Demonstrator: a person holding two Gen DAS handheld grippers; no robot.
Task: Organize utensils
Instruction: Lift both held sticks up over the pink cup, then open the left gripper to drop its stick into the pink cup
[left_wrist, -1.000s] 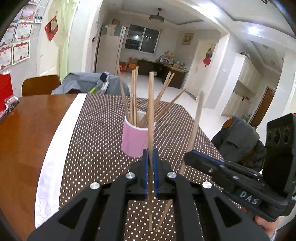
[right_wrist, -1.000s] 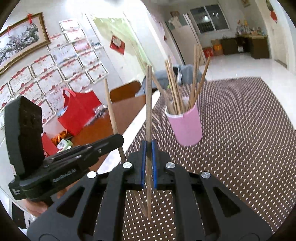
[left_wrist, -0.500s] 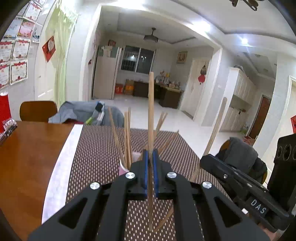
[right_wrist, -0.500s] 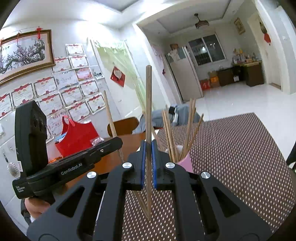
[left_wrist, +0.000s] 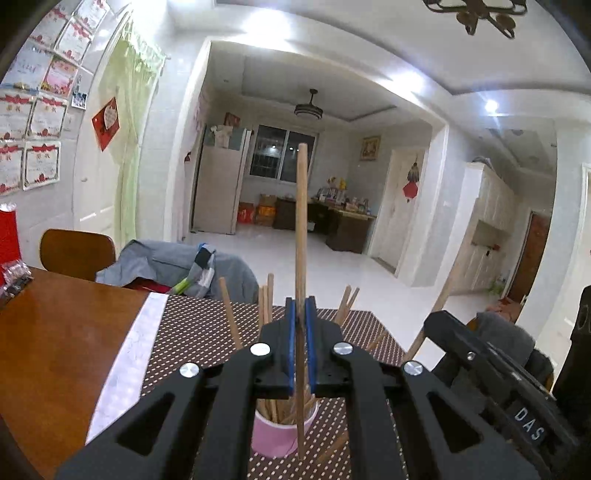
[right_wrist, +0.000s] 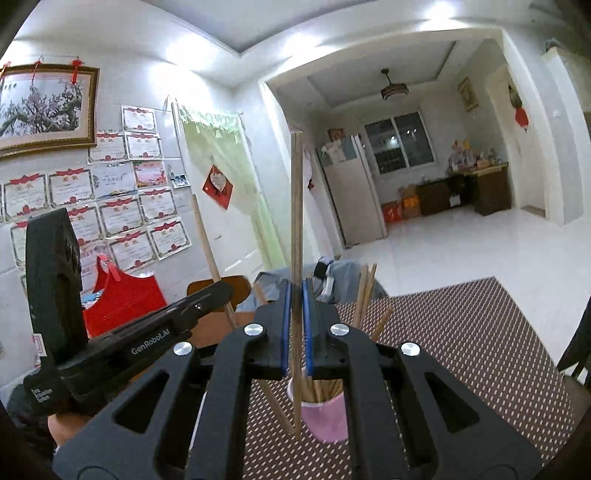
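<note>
Your right tongs (left_wrist: 491, 373) show white letters "DAS" on a small side plate, your left tongs (right_wrist: 147, 332) carry "GenRobot.AI" along the body, wall certificates' (right_wrist: 122, 218) print too small to read

Beyond your worktop (left_wrist: 55, 343) you see a wooden chair (left_wrist: 75, 251); beside that chair lies a grey garment (left_wrist: 162, 258), and a red bag (right_wrist: 122, 299) stands near it.
</note>
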